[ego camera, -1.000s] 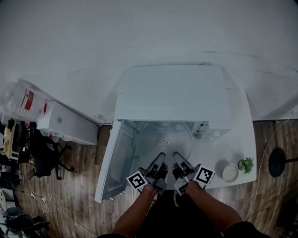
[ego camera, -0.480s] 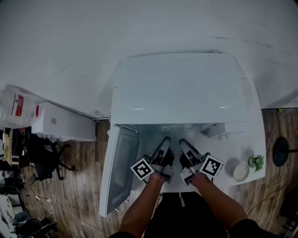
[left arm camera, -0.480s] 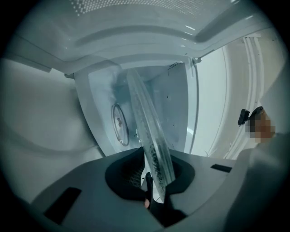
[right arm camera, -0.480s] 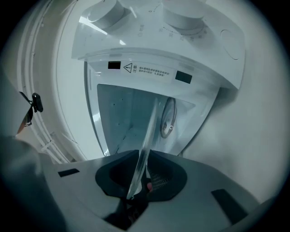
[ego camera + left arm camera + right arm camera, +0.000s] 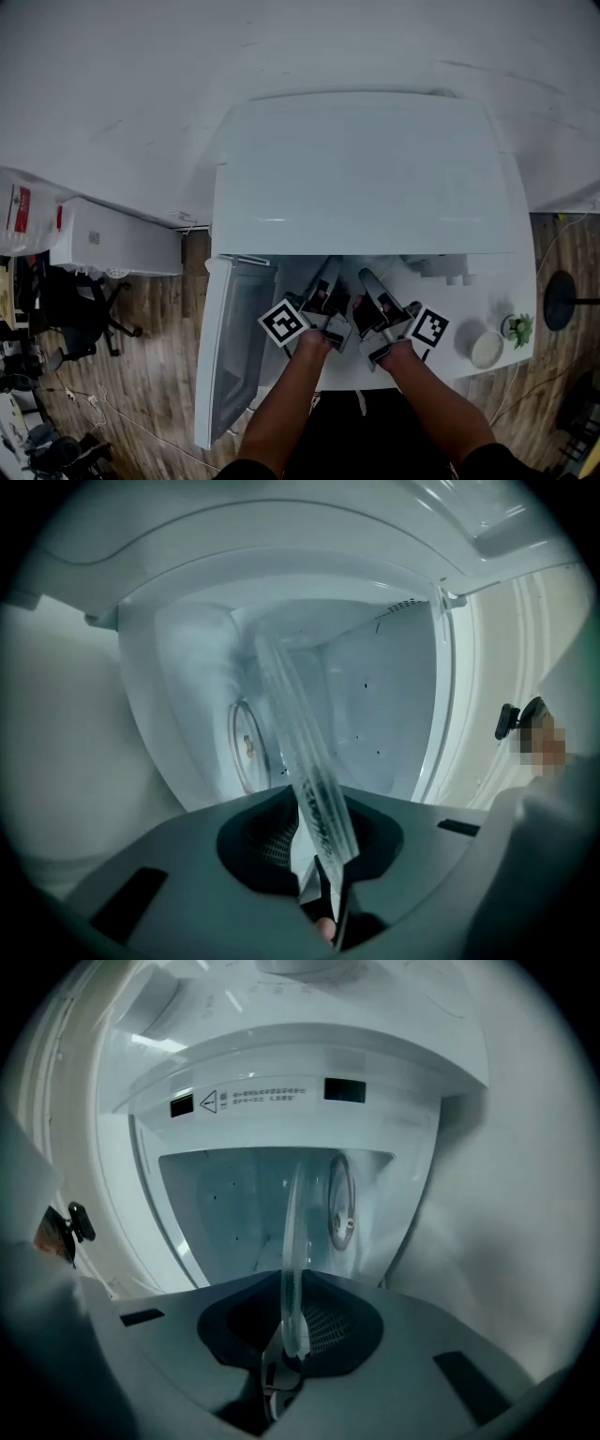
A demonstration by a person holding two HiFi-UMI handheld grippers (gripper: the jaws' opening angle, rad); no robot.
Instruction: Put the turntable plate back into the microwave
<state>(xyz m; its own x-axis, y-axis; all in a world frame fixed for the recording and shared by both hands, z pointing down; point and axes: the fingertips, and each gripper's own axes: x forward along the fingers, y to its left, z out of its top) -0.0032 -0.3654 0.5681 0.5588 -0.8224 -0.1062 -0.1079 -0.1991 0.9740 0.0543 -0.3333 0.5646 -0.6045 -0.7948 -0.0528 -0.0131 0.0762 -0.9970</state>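
Note:
The white microwave [image 5: 361, 173] fills the head view from above, its door [image 5: 230, 347] swung open to the left. My left gripper [image 5: 328, 281] and right gripper [image 5: 367, 281] reach side by side into its mouth. Both hold the clear glass turntable plate by its near rim; the microwave's top hides it in the head view. The plate [image 5: 300, 752] runs edge-on from my left gripper [image 5: 323, 874] into the cavity; these jaws are opening slightly with the rim still between them. My right gripper [image 5: 286, 1349] is shut on the plate [image 5: 295, 1232]. A round hub [image 5: 342, 1202] shows inside the cavity.
The microwave stands on a white table [image 5: 469, 300] with a small white bowl [image 5: 487, 349] and a little green plant [image 5: 517, 328] at its right end. A white box [image 5: 112, 248] and a black chair [image 5: 75, 314] stand on the wooden floor at the left.
Both grippers have moved forward with the plate, from the front of the open cavity into it. The microwave's top now covers the plate and the cavity floor in the head view.

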